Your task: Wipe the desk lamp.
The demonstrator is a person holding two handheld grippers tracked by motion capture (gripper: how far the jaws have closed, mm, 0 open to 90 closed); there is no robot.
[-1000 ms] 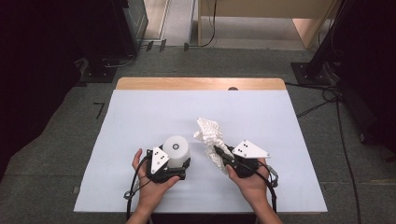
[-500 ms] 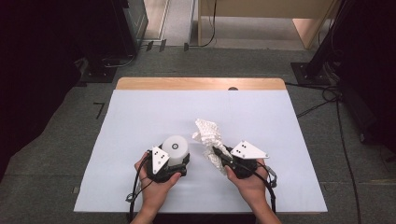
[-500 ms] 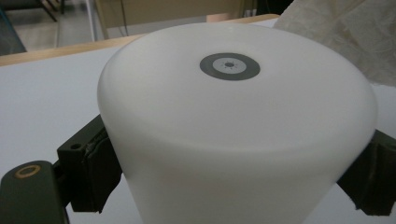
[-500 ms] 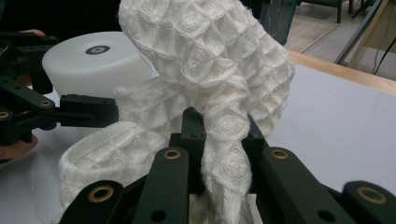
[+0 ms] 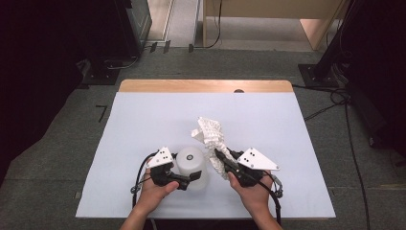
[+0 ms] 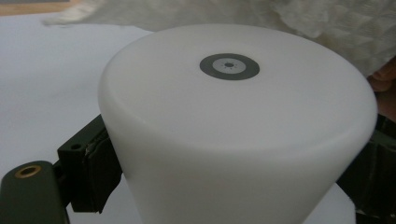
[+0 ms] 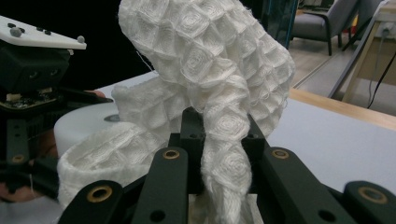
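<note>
In the high view, a white cup [image 5: 191,166] is seen upside down on the bench [image 5: 143,120], low and just left of centre. It is clamped at its sides by the left hand-held gripper [image 5: 189,176], whose jaws stand wide around it; in the left gripper view the cup [image 6: 233,135] is flanked by both black jaws. Just right of the cup, a crumpled white cloth [image 5: 210,139] is pinched by the right hand-held gripper [image 5: 219,156], its jaws nearly closed on a twisted fold. In the right gripper view the cloth [image 7: 210,79] is seen rising above the jaws, touching the cup.
</note>
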